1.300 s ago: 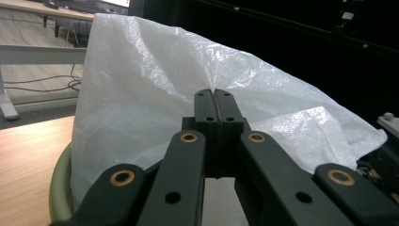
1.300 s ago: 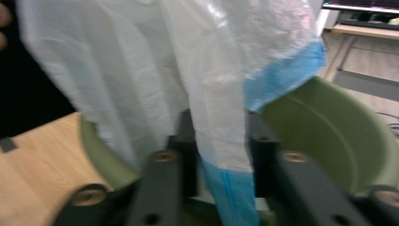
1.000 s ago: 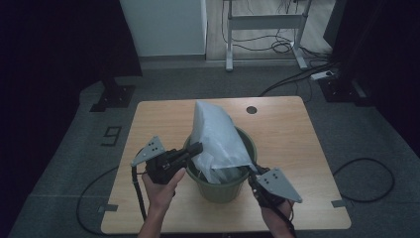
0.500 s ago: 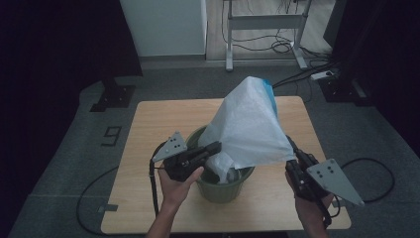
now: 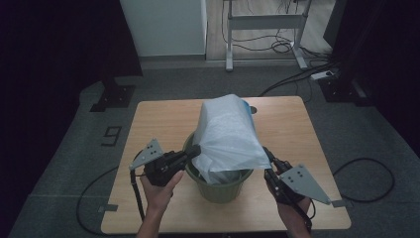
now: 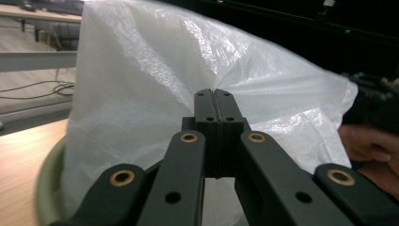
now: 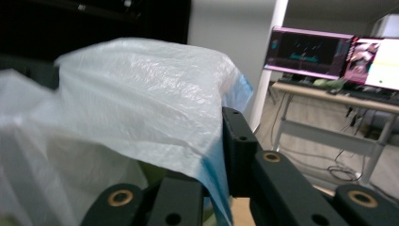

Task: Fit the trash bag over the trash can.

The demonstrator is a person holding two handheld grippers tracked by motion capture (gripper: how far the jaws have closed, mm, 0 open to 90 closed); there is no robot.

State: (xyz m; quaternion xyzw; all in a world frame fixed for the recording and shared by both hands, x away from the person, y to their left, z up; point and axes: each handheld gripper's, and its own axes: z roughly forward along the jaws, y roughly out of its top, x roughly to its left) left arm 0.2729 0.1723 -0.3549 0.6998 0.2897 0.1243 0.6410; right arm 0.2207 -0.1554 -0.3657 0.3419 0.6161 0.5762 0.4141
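With my left jaws (image 5: 194, 151) clamped on the white bag (image 5: 225, 136), it has sunk toward the green bin (image 5: 218, 191) – my right jaws (image 5: 266, 154), just easing wider, have its edge between them – ready to line.

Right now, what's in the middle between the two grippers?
In the high view, a white plastic bag billows up out of a green bin, between the left gripper and the right gripper. Each gripper pinches one edge of the bag.

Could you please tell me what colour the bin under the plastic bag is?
The bin is olive green, clearest in the high view, beneath the translucent white bag.
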